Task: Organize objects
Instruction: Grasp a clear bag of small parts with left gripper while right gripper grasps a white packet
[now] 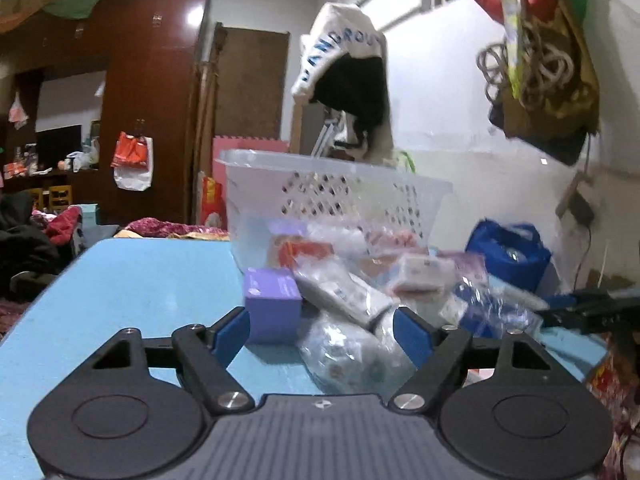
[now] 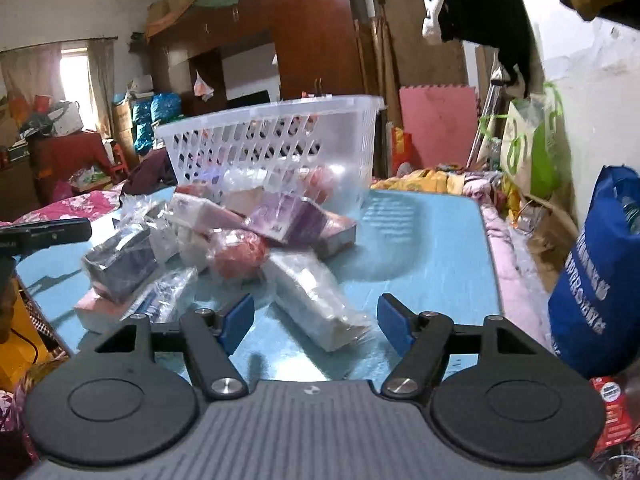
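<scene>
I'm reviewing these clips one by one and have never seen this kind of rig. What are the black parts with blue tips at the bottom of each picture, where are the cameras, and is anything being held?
No robot here: a person holds a pair of hand tongs in each hand, and a fisheye camera on each looks forward along its two blue-tipped fingers. One picture is from the left tongs, the other from the right tongs. Both pairs are open and hold nothing. On the blue table lies a heap of small packets and boxes: a purple box, plastic-wrapped packs, a red round item. Behind the heap stands a clear plastic basket. A wrapped packet lies between the left fingers, ungripped.
</scene>
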